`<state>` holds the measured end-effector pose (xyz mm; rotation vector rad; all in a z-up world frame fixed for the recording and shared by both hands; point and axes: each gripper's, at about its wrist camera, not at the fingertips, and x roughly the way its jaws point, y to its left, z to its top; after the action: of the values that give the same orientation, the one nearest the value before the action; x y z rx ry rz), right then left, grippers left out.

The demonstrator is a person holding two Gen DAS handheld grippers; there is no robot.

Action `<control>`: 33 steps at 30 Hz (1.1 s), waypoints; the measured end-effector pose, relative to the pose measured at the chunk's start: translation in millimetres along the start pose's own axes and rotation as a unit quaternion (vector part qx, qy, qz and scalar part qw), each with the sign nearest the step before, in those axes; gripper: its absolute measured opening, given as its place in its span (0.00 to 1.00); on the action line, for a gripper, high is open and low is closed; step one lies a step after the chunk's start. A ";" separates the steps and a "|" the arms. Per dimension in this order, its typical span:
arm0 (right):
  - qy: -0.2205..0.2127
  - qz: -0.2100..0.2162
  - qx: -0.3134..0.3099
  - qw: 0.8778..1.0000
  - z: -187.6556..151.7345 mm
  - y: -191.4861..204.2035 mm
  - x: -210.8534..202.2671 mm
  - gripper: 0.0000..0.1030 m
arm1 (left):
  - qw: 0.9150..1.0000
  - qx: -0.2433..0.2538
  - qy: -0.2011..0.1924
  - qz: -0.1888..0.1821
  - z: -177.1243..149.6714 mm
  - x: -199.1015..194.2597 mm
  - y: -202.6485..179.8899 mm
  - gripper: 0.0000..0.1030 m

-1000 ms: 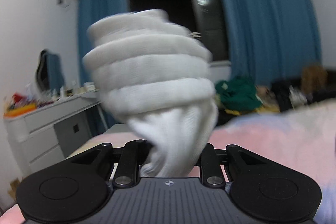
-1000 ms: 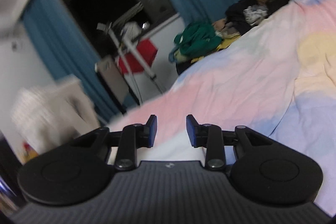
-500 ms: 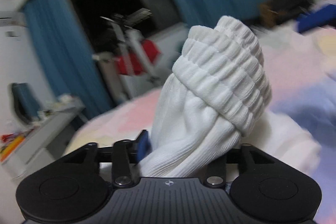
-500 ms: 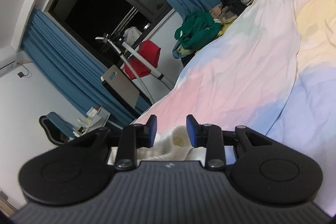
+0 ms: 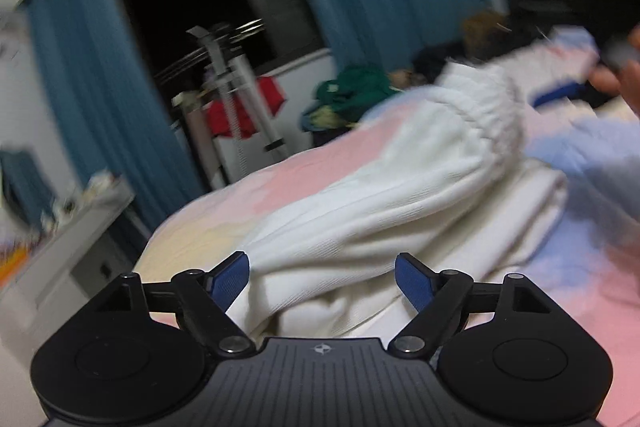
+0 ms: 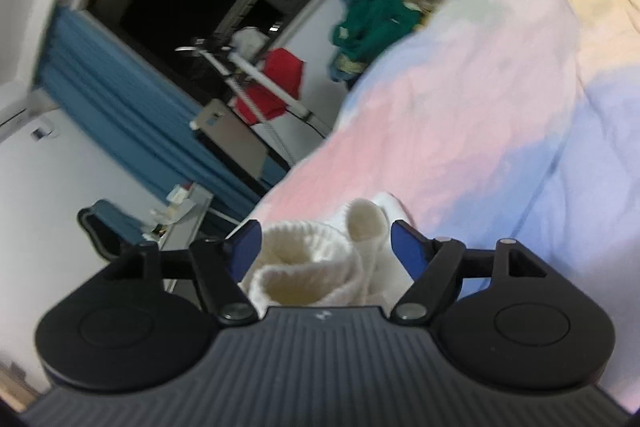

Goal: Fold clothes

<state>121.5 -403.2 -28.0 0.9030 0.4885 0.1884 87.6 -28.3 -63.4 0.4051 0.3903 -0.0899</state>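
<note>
On the pastel bedspread [image 5: 312, 171] lies a white knit sweater [image 5: 400, 187], its ribbed cuff end towards the green clothes pile [image 5: 352, 87] beyond the bed. Left gripper [image 5: 322, 279] is opening, jaws spread wide, sweater fabric lying between them with neither pad pressing on it. Right gripper [image 6: 322, 247] is also opening, the sweater's rolled ribbed edge [image 6: 308, 263] sitting loose between its blue pads [image 6: 404, 247]

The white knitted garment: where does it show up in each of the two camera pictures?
Left wrist view: white knitted garment stretches from the bottom middle up to the right, across the bed.
Right wrist view: its ribbed cuff sits low in the middle.
Shared landmark: the green clothes pile.
</note>
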 end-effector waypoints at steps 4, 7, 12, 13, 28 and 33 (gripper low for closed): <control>0.010 0.009 0.043 0.999 -7.9 3.5 -2.1 0.80 | 0.994 -0.106 0.028 0.015 -1.4 16.3 43.4 0.82; 0.000 -0.004 0.051 0.999 -16.8 15.8 -8.9 0.81 | 0.985 -0.168 0.039 -0.016 -5.9 20.9 76.5 0.83; 0.013 -0.008 0.037 0.999 -28.5 35.6 -13.4 0.81 | 0.981 -0.184 0.040 -0.034 -12.2 28.7 93.1 0.85; 0.021 -0.009 0.042 0.999 -31.5 37.2 -13.3 0.81 | 0.981 -0.188 0.042 -0.034 -15.1 23.9 87.2 0.85; 0.065 0.005 0.078 0.995 -69.4 22.5 33.0 0.79 | 0.940 -0.318 0.118 -0.030 -49.1 32.5 93.4 0.89; 0.049 -0.017 0.037 0.998 -66.5 21.0 43.0 0.60 | 0.931 -0.343 0.119 -0.033 -54.6 29.6 99.7 0.88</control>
<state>128.0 -328.0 -60.0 0.9599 0.6033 0.1857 111.8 84.6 -84.5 -0.2949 0.6436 0.0348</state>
